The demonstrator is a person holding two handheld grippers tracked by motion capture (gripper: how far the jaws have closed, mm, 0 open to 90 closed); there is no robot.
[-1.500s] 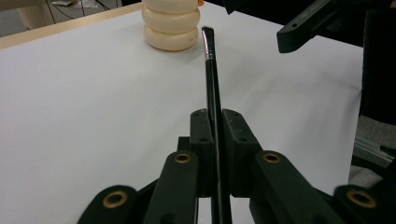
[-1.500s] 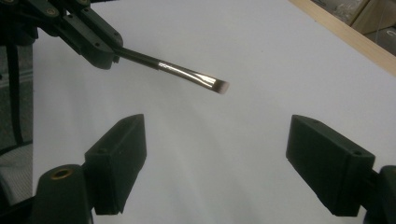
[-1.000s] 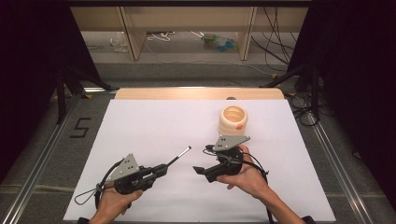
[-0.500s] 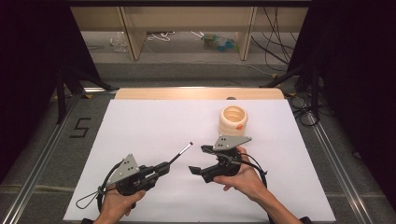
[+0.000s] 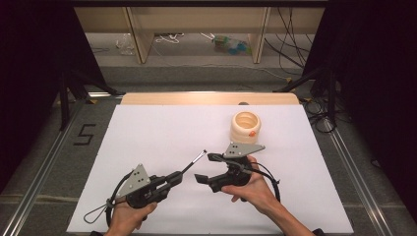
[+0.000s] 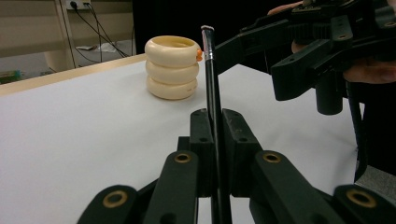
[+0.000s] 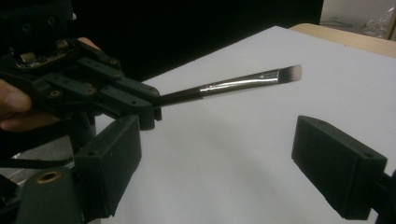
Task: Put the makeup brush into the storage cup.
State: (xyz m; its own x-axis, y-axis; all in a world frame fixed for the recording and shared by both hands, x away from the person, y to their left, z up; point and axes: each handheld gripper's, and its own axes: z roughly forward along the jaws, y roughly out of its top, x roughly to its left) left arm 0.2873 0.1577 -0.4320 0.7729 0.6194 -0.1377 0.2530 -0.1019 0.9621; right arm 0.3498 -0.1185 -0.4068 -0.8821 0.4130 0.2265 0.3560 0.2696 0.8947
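A thin dark makeup brush point(image 5: 193, 163) with a metal ferrule and a flat pale tip is clamped by its handle in my left gripper point(image 5: 173, 177), which is shut on it and angled up to the right. In the left gripper view the brush point(image 6: 208, 70) rises straight from between the shut jaws point(image 6: 215, 133). My right gripper point(image 5: 206, 168) is open just right of the brush tip, jaws facing left. In the right gripper view the brush point(image 7: 243, 83) hovers above and beyond the wide-open jaws point(image 7: 224, 158). A cream ringed holder point(image 5: 246, 127) stands behind the right gripper.
White sheet point(image 5: 162, 132) covers the table; its wooden back edge point(image 5: 206, 98) lies behind. The holder point(image 6: 173, 67) has a small orange spot on its side. Metal rails run along both table sides, and shelves with cables stand beyond.
My right gripper has slid left toward the brush tip, its jaws still open. The left gripper and brush have barely shifted.
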